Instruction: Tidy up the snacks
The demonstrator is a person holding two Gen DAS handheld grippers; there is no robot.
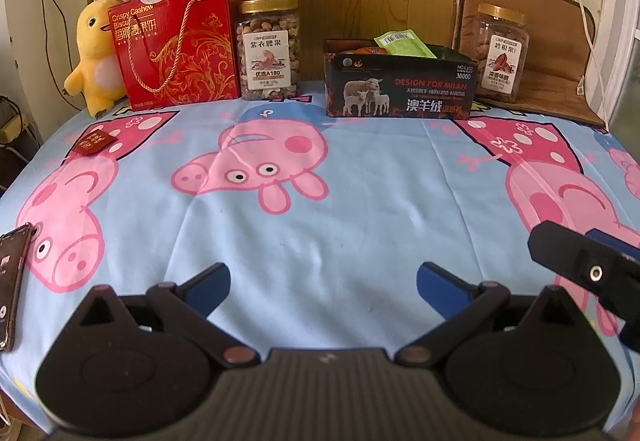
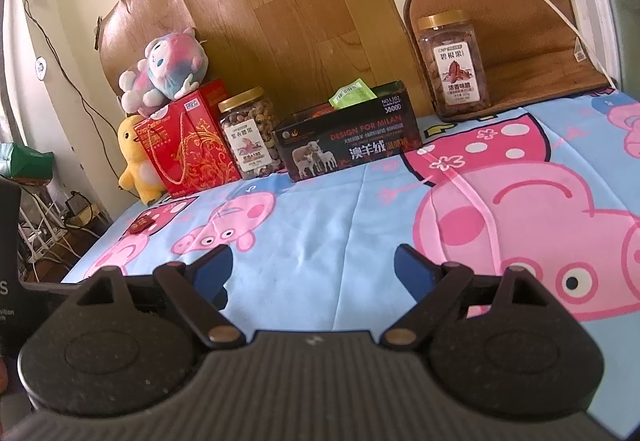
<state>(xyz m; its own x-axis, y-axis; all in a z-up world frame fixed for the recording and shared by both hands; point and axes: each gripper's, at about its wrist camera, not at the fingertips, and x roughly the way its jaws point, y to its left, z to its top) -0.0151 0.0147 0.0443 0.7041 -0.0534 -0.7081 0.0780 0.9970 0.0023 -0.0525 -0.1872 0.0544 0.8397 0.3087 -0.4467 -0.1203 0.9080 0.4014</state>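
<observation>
We hold the left gripper (image 1: 323, 283) and the right gripper (image 2: 313, 268) low over the cartoon-pig tablecloth (image 1: 360, 201), both with fingers spread wide and empty. The dark open box (image 1: 400, 89) (a green packet (image 1: 402, 43) pokes out) stands at the far edge. Left of the box are a cashew jar (image 1: 269, 49) and red gift box (image 1: 176, 45); right of it, a pecan jar (image 1: 500, 53).

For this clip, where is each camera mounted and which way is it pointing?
Left wrist: sits on the left gripper, low over the tablecloth, facing the back wall head-on; shows its own open fingers and part of the right gripper at the right edge.
Right wrist: sits on the right gripper, tilted, facing the back wall and left; shows its own open fingers.
Shared: black box, cashew jar, pecan jar, red gift box.
</observation>
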